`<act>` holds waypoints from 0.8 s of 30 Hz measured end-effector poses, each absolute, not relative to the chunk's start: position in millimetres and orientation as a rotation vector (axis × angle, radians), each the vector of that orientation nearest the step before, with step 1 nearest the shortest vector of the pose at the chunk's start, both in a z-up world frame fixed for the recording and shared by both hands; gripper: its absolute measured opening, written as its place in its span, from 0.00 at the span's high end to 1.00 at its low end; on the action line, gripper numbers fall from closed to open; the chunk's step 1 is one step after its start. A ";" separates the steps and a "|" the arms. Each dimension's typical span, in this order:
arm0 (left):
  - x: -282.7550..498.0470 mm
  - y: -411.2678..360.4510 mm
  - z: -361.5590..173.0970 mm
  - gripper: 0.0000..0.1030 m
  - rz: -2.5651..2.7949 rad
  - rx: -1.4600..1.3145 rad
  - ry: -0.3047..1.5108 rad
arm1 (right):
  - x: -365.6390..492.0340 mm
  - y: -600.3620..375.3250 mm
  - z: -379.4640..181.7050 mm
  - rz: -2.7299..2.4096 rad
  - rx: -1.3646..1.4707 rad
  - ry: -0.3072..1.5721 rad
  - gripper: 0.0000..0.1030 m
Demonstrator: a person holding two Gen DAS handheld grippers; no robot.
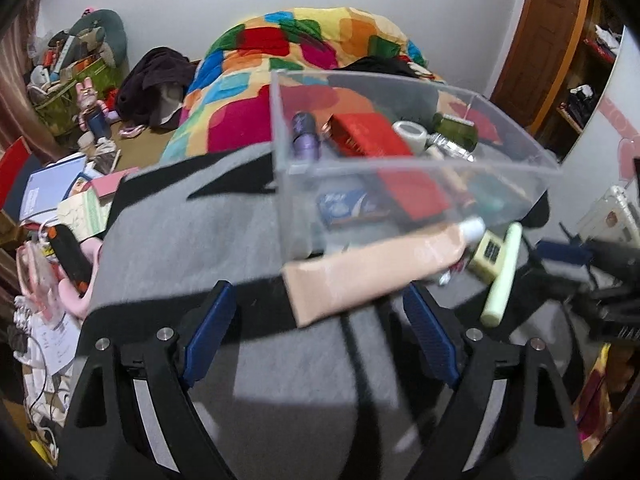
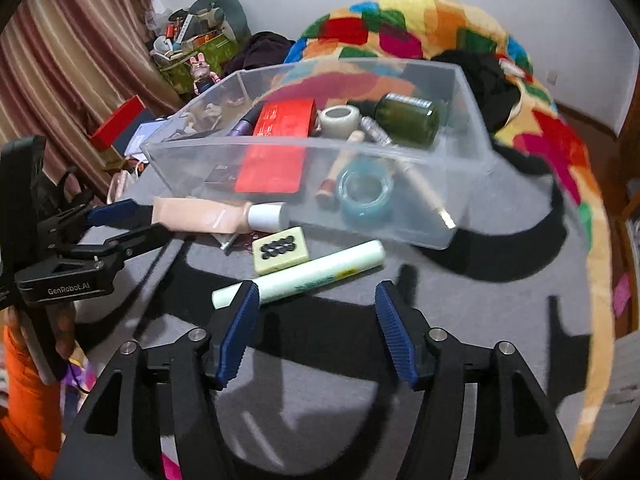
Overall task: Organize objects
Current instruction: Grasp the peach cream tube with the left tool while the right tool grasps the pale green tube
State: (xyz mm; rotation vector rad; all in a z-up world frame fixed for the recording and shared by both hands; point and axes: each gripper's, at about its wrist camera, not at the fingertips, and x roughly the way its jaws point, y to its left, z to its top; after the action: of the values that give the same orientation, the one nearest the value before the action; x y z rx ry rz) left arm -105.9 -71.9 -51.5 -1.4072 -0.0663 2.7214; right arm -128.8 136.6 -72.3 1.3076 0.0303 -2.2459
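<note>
A clear plastic box (image 1: 400, 166) (image 2: 192, 152) stands on the grey blanket and holds a red carton (image 2: 280, 148), a green bottle (image 2: 408, 118), tape rolls and other small items. In front of it lie a beige tube (image 1: 372, 276) (image 2: 200, 214), a cream tile with black dots (image 2: 280, 254) (image 1: 490, 254) and a pale green tube (image 2: 304, 274) (image 1: 502, 280). My left gripper (image 1: 320, 320) (image 2: 128, 224) stands open, with the beige tube's flat end between its pads, which do not press on it. My right gripper (image 2: 316, 320) (image 1: 576, 260) is open just before the green tube, whose left end lies by the left fingertip.
A colourful patchwork quilt (image 1: 304, 40) (image 2: 440, 20) is heaped behind the box. Books, papers and cables (image 1: 60, 200) clutter the left side beside striped curtains (image 2: 72, 60). A wooden door (image 1: 544, 40) stands at the right. An orange sleeve (image 2: 28, 400) shows beneath the left gripper.
</note>
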 end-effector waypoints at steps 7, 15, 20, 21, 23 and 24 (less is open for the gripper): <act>-129.0 -54.6 -58.8 0.11 2.656 -1.422 -0.037 | -138.3 120.6 -82.7 -2.243 1.373 -0.059 0.33; -113.6 -40.1 -59.0 0.24 2.540 -1.383 -0.034 | -125.3 115.3 -82.9 -2.294 1.320 0.105 0.31; -97.8 -25.8 -65.3 0.34 2.462 -1.403 -0.026 | -116.9 128.8 -82.3 -2.309 1.308 0.155 0.37; -94.4 -22.0 -66.0 0.34 2.453 -1.401 -0.019 | -115.8 131.9 -82.3 -2.316 1.308 0.171 0.38; -86.2 -13.7 -64.7 0.36 2.441 -1.382 -0.002 | -112.9 141.1 -84.5 -2.320 1.319 0.188 0.44; -84.0 -10.4 -64.1 0.39 2.427 -1.378 -0.005 | -112.8 144.1 -85.0 -2.321 1.319 0.189 0.47</act>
State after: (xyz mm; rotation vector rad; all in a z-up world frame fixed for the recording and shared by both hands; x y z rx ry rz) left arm -84.0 -10.4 -64.1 -1.3778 -0.0045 2.4271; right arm -112.8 144.1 -85.0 1.3185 0.1887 -2.3206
